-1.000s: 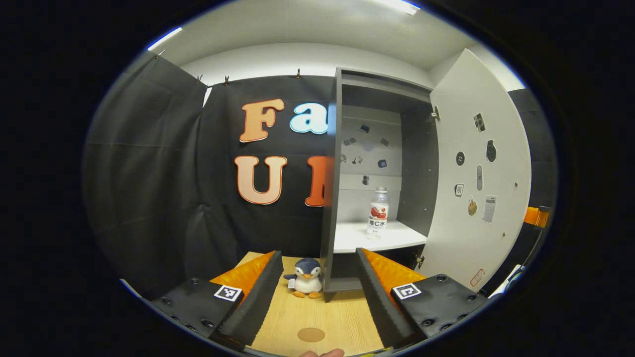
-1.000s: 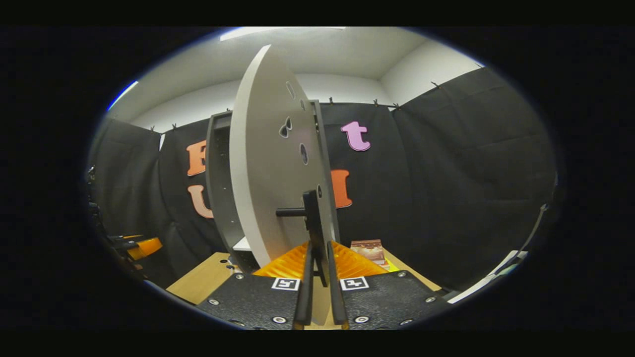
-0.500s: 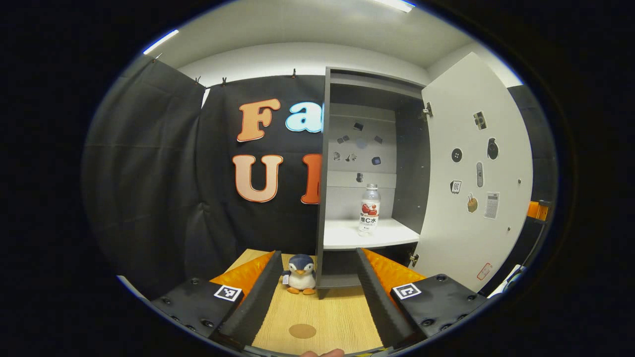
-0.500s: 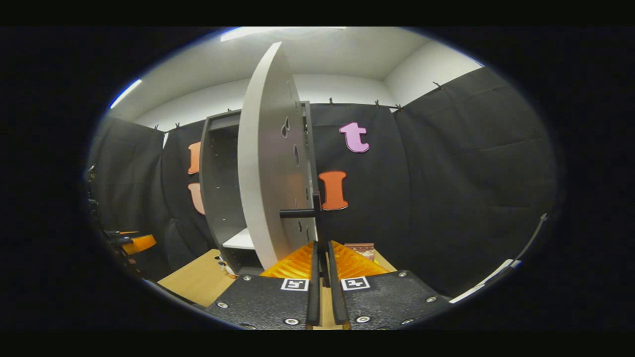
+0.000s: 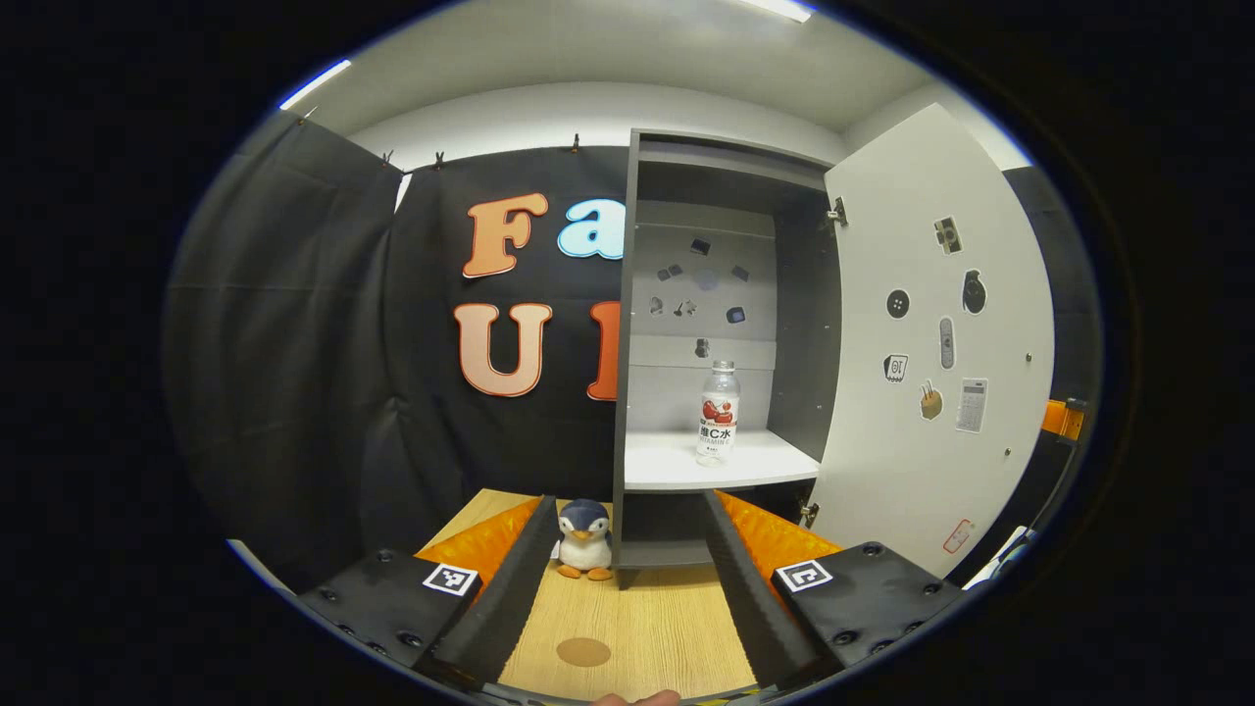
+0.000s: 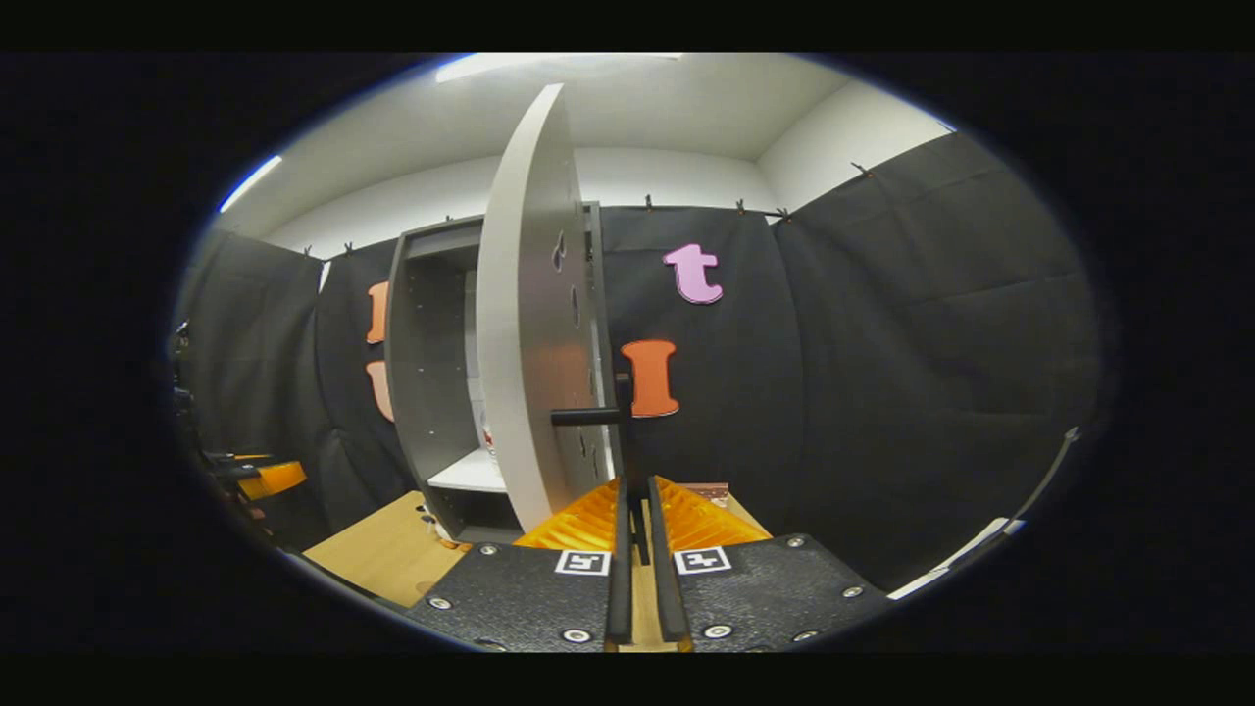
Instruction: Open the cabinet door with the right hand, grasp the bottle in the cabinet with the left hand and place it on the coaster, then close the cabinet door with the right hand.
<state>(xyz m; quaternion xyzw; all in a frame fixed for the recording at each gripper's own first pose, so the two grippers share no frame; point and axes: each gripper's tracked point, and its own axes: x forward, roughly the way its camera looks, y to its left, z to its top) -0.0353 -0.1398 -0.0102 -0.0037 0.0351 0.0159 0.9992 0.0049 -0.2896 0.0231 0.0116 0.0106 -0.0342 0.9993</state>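
The grey cabinet (image 5: 627, 324) stands open, its white door (image 5: 931, 333) swung out to the right. A clear bottle (image 5: 718, 412) with a red-and-white label stands upright on the white shelf (image 5: 667, 473). My left gripper (image 5: 627, 500) is open and holds nothing, low over the wooden table and well short of the shelf. A round brown coaster (image 5: 583, 651) lies on the table between its fingers. In the right gripper view the door (image 6: 529, 324) is almost edge-on, and my right gripper (image 6: 635, 487) is shut on its black handle (image 6: 618, 422).
A small plush penguin (image 5: 584, 539) sits on the table by the cabinet's left foot. A flat box (image 6: 708, 487) lies behind the door on the right. The left gripper's orange body (image 6: 267, 478) shows far left in the right gripper view. Black cloth walls surround the table (image 5: 637, 628).
The door has swung a little wider with my right gripper on its handle. The left gripper has shifted right, so the cabinet opening and bottle sit nearer the middle of its view.
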